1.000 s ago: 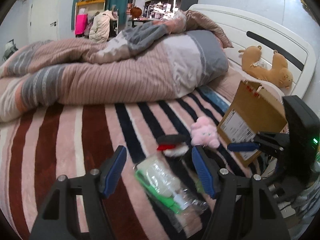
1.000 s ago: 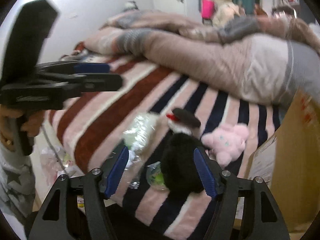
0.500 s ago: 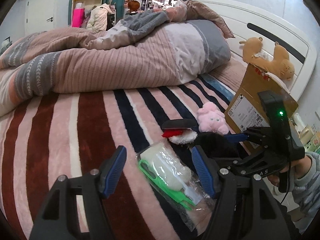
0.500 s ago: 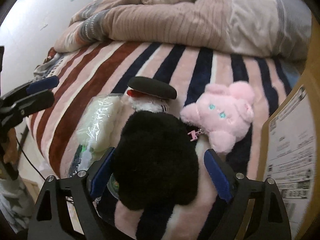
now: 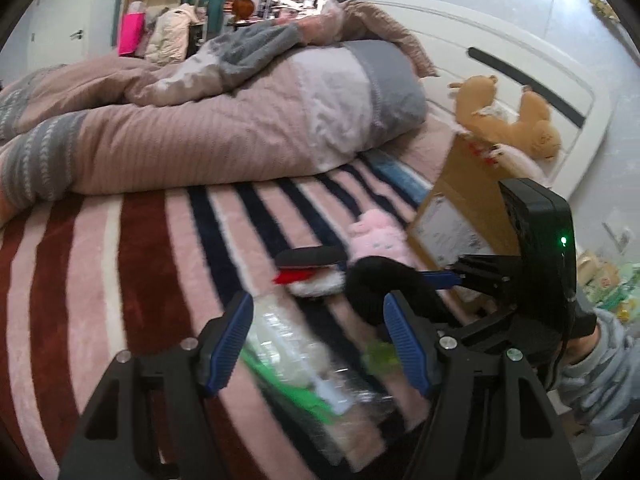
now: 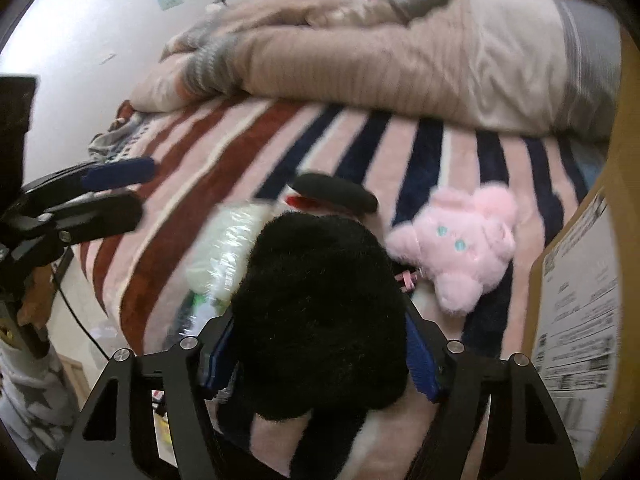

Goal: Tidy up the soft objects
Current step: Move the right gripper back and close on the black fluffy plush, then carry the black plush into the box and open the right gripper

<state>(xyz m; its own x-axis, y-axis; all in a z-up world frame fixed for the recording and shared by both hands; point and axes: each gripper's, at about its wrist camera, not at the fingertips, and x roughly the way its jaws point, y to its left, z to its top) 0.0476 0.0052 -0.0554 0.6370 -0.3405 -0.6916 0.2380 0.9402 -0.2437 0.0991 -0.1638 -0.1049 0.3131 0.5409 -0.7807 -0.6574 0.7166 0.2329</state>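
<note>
A black plush toy (image 6: 320, 304) sits between the fingers of my right gripper (image 6: 316, 356), which press on its sides; it also shows in the left wrist view (image 5: 384, 288). A pink plush (image 6: 460, 248) lies just right of it on the striped blanket, next to a black, red and white plush (image 6: 332, 196). My left gripper (image 5: 316, 344) is open over a clear plastic bag (image 5: 296, 352) with white and green contents near the bed's edge.
A cardboard box (image 5: 460, 208) stands at the right beside the toys. A rolled pink and grey duvet (image 5: 240, 128) lies across the bed behind them. A brown plush (image 5: 512, 120) leans on the white headboard (image 5: 520, 60).
My right gripper moved in onto the black plush and its fingers narrowed around it. My left gripper shifted slightly and stayed open above the plastic bag.
</note>
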